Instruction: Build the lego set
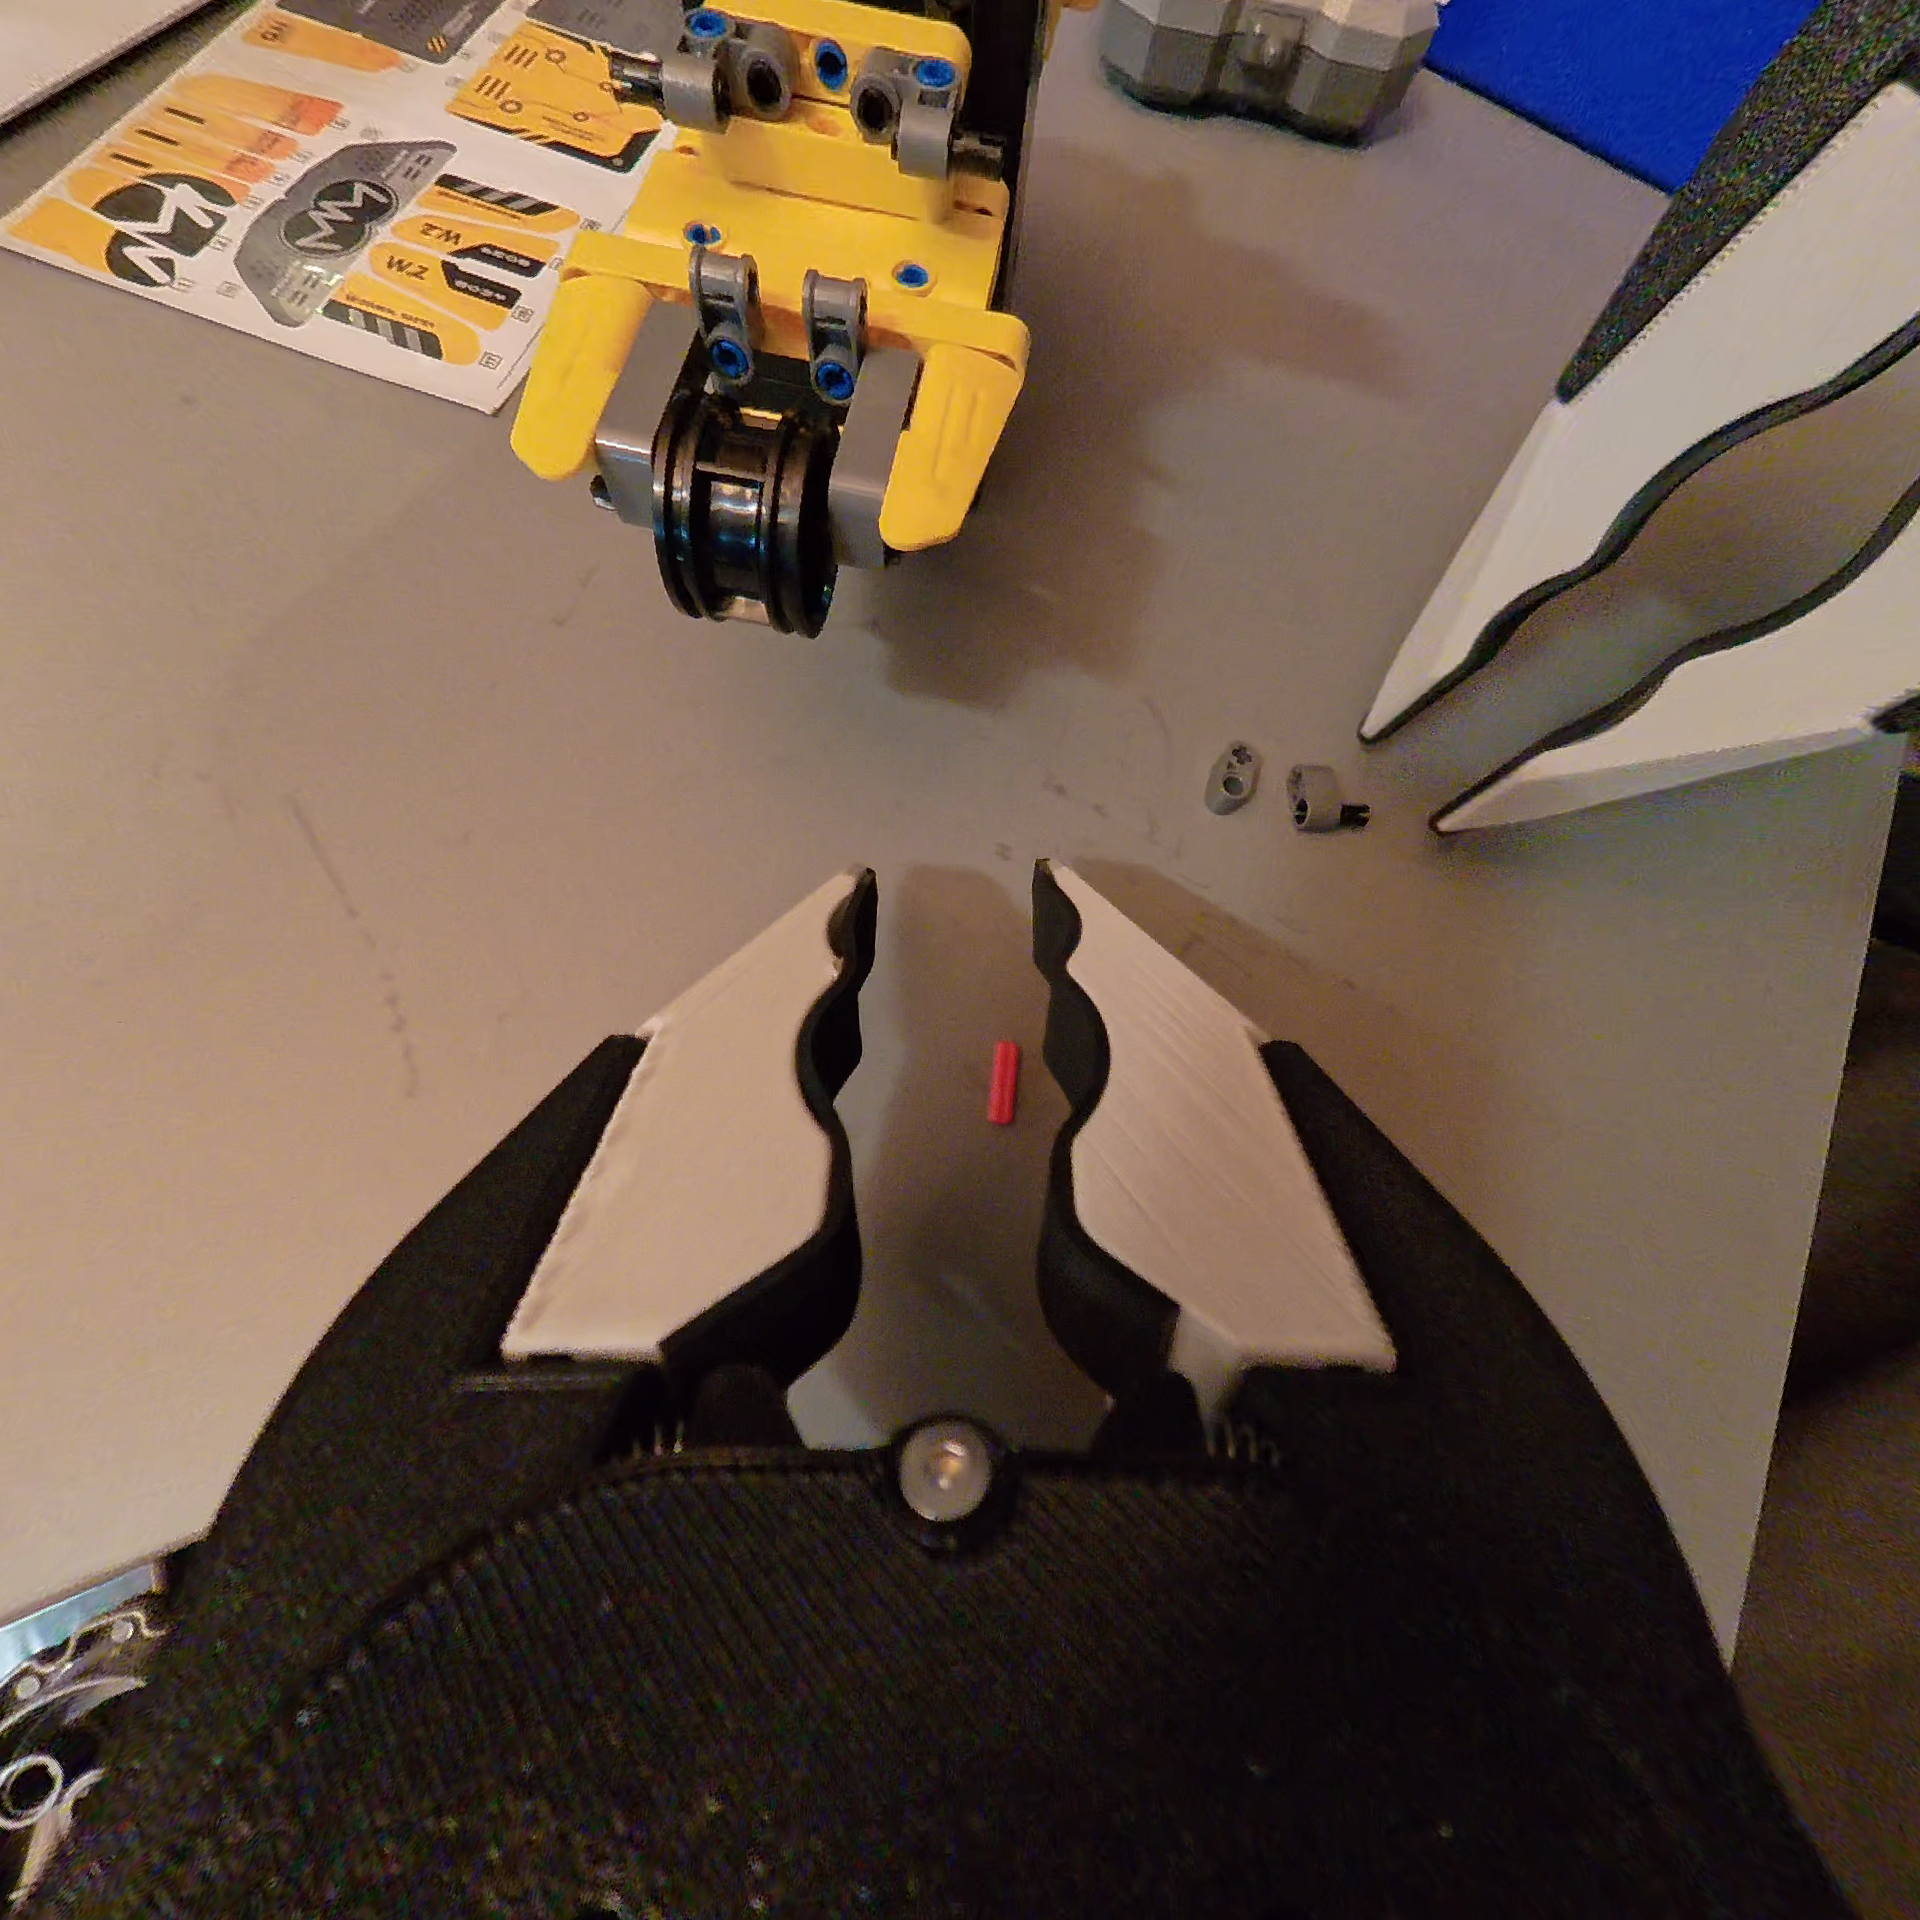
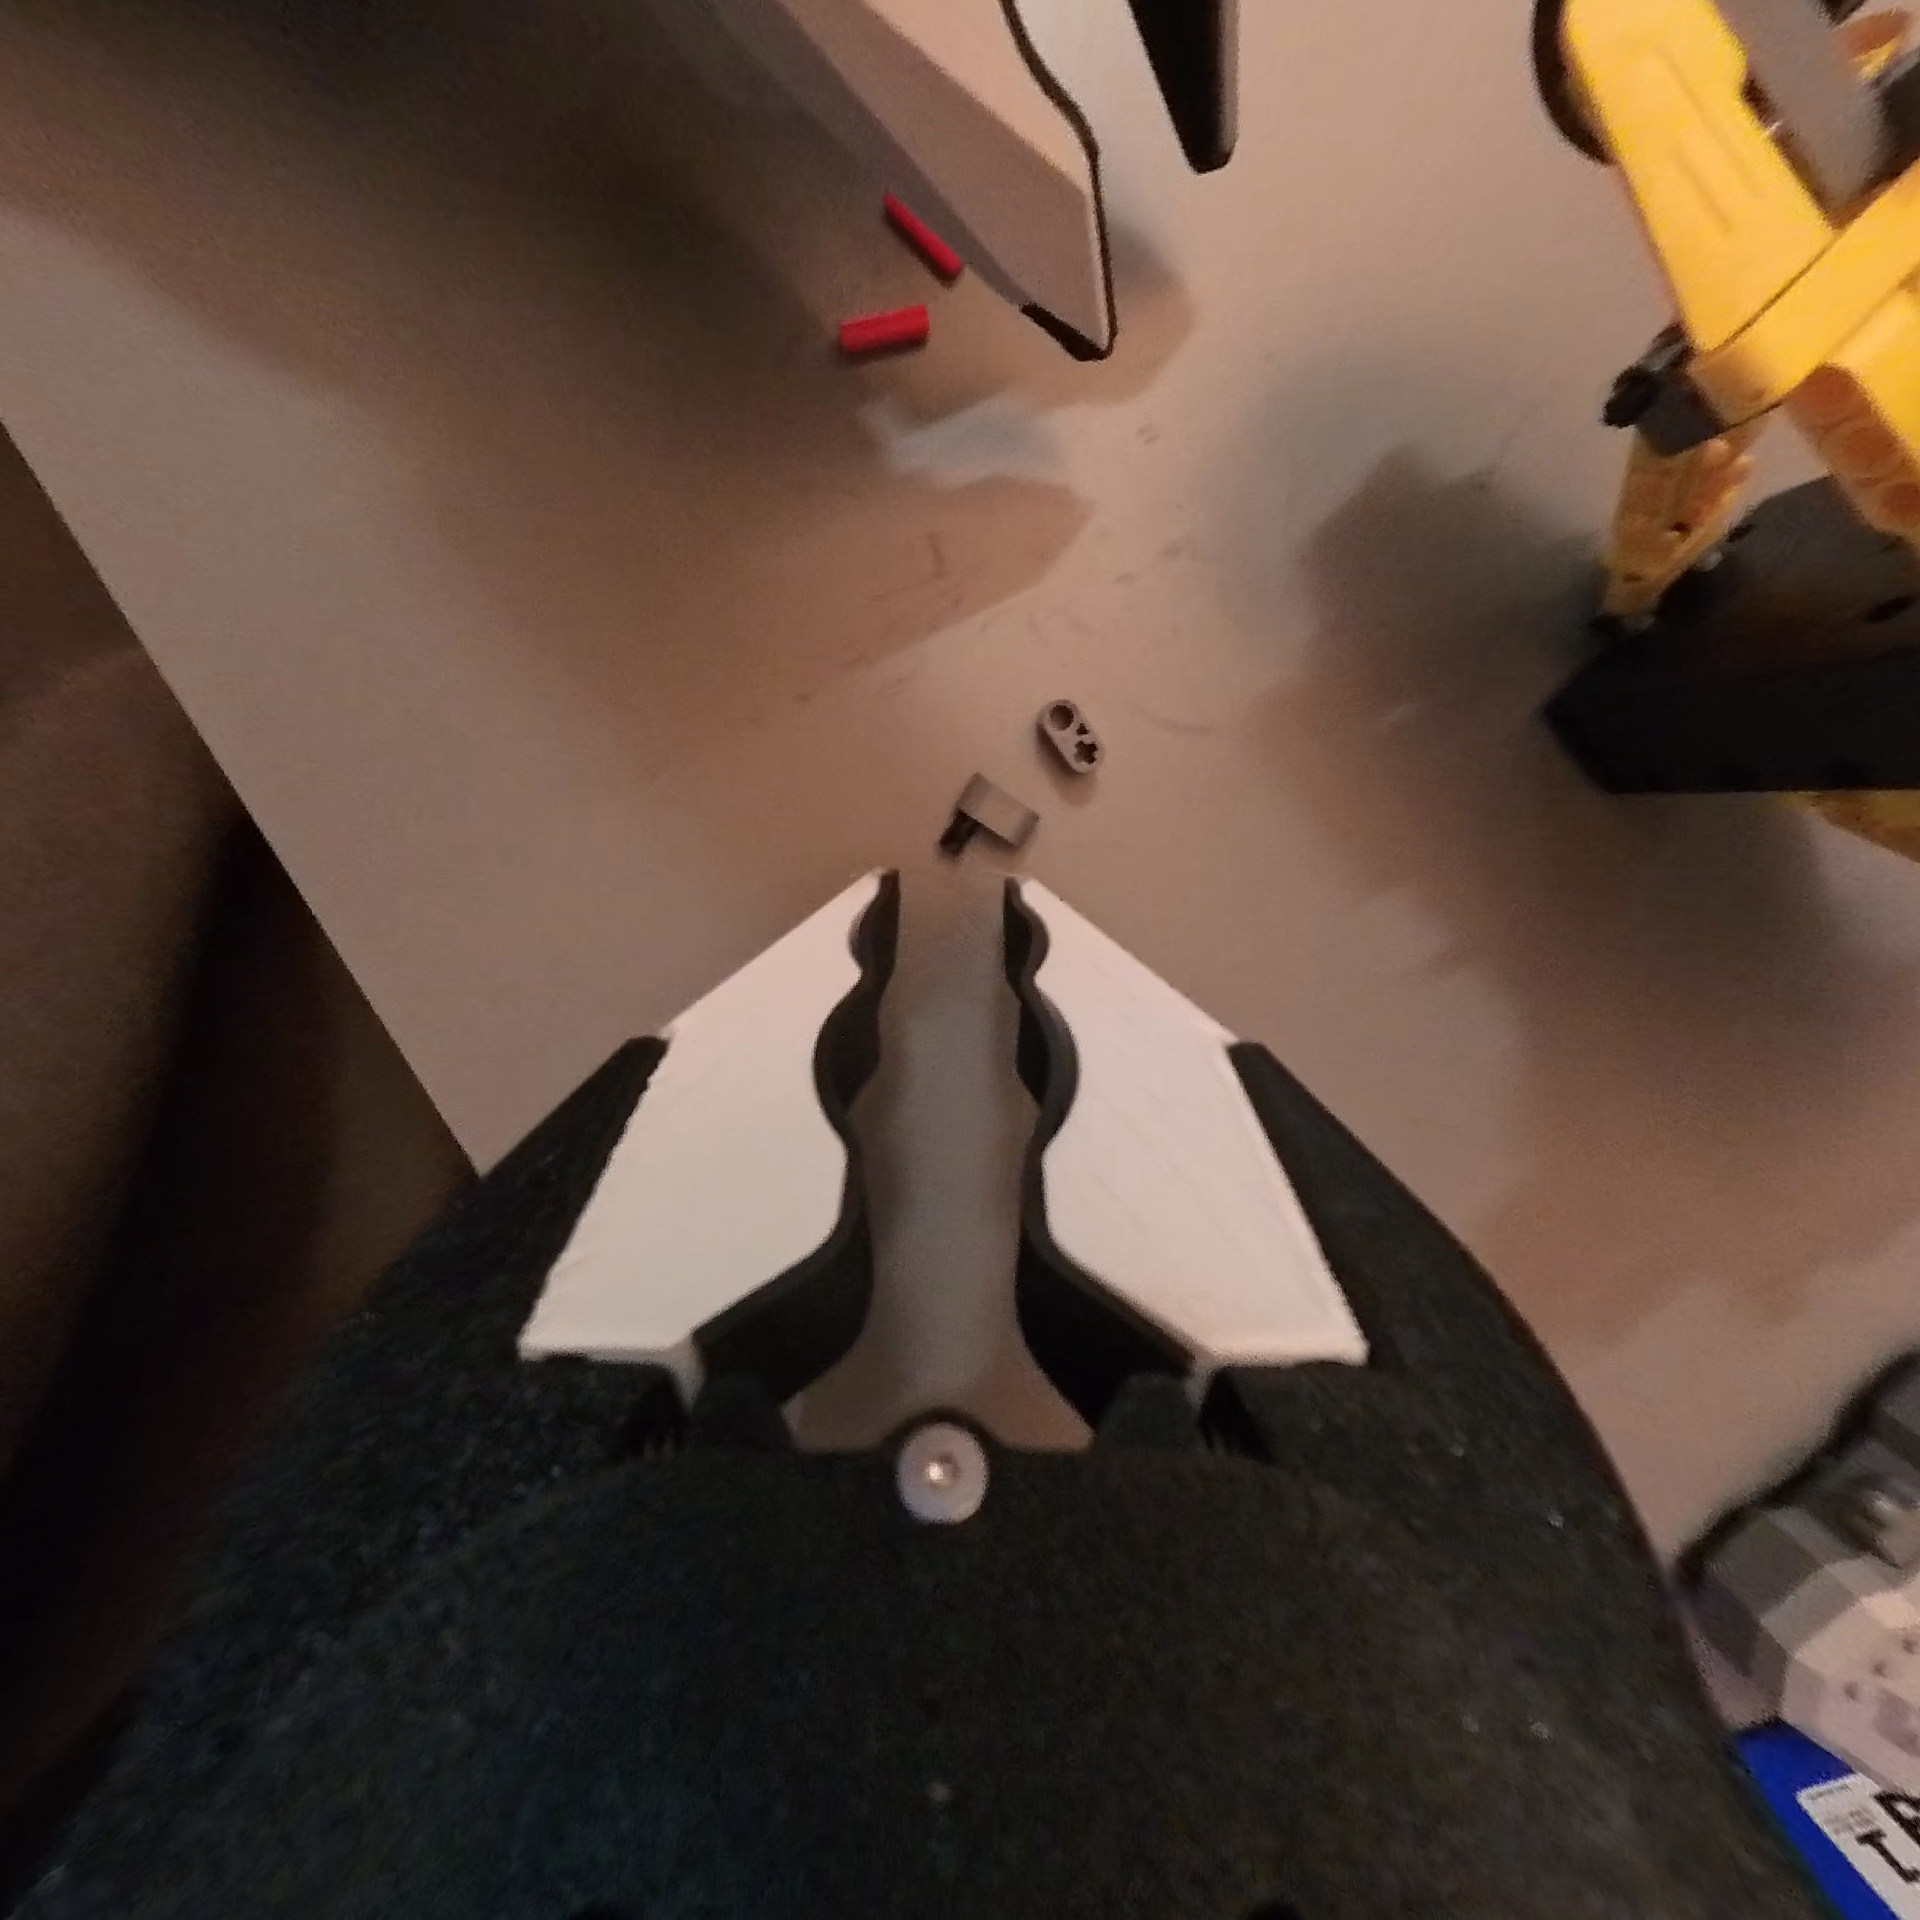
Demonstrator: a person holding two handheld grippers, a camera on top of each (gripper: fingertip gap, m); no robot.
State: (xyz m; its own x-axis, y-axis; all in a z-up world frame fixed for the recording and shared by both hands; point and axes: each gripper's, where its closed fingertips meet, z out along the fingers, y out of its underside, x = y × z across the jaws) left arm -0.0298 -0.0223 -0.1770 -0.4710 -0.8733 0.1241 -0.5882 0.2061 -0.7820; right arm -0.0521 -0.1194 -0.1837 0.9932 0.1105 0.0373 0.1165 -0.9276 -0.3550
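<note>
My left gripper (image 1: 956,871) is open and empty, held low over the grey table (image 1: 312,935). A small red pin (image 1: 1003,1083) lies on the table between its fingers, touching neither. My right gripper (image 2: 951,881) is open and empty, its tips just short of a small grey connector with a black pin (image 2: 992,821). A grey two-hole piece (image 2: 1073,738) lies just beyond it. Both grey pieces also show in the left wrist view (image 1: 1320,798), (image 1: 1233,777), near the right gripper (image 1: 1662,582). The right wrist view shows two red pins (image 2: 883,332), (image 2: 920,239) beside the left gripper (image 2: 1039,208).
A yellow brick-built model (image 1: 769,260) with a black wheel (image 1: 743,520) stands ahead on a black base (image 2: 1745,717). A sticker sheet (image 1: 312,208) lies at the far left. A grey faceted part (image 1: 1257,62) and a blue box (image 1: 1621,83) sit behind. The table edge (image 1: 1860,1039) runs along the right. The grippers' ends are close to 10 cm from one another.
</note>
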